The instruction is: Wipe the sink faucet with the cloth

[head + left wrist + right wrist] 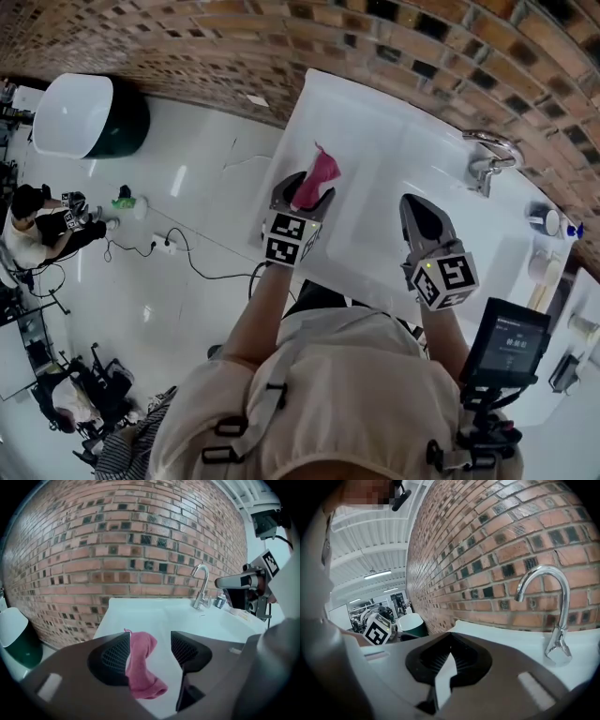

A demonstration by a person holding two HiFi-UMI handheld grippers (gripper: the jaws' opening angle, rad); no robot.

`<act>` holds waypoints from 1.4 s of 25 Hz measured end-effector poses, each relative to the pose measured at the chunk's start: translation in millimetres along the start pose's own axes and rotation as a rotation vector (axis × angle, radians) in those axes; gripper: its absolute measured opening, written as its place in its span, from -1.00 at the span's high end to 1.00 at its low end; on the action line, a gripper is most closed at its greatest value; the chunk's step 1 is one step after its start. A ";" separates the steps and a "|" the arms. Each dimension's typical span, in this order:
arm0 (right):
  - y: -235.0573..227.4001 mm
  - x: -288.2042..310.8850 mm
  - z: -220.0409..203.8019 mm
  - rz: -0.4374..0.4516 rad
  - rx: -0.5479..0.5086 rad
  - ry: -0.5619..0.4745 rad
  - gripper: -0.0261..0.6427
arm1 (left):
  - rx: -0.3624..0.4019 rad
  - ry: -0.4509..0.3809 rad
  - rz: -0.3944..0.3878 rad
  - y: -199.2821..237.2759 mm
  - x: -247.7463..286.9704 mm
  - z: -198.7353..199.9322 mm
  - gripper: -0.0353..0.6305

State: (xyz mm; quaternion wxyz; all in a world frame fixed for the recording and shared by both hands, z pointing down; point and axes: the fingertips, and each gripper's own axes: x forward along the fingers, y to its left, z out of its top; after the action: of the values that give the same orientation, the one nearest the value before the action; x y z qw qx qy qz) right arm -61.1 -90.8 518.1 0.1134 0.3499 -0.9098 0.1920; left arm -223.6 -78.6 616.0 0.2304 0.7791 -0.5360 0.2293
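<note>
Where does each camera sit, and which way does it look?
Head view: on the person's head, looking steeply down at the white sink counter; shows the person's pale top, the left gripper and the right gripper.
Left gripper view: rides the left gripper, looking along its wide-apart jaws at the crumpled pink cloth between them.
Right gripper view: rides the right gripper, looking along its closed jaws towards the curved chrome faucet; the pale top shows at left.
Shared: all three show the faucet; head and left gripper views both show the cloth.
</note>
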 end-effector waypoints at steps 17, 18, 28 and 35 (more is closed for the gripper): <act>-15.6 16.3 -27.8 -0.027 0.030 0.078 0.94 | -0.027 0.188 0.039 33.5 36.4 -73.5 0.58; -16.7 17.8 -27.2 -0.029 0.030 0.078 0.94 | -0.033 0.191 0.035 34.6 37.4 -73.1 0.60; -30.5 -10.0 7.0 -0.072 -0.019 0.007 0.94 | -0.016 0.042 -0.017 4.5 38.5 12.2 0.62; -53.5 -69.2 38.0 -0.151 -0.044 -0.072 0.94 | 0.088 -0.110 -0.116 -76.3 43.2 110.3 0.62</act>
State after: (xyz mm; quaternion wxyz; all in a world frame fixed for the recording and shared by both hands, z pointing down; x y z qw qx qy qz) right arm 23.1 -102.5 474.8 0.1026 0.4214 -0.8884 0.1501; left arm -125.8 -152.5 546.4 0.1792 0.8296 -0.4914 0.1956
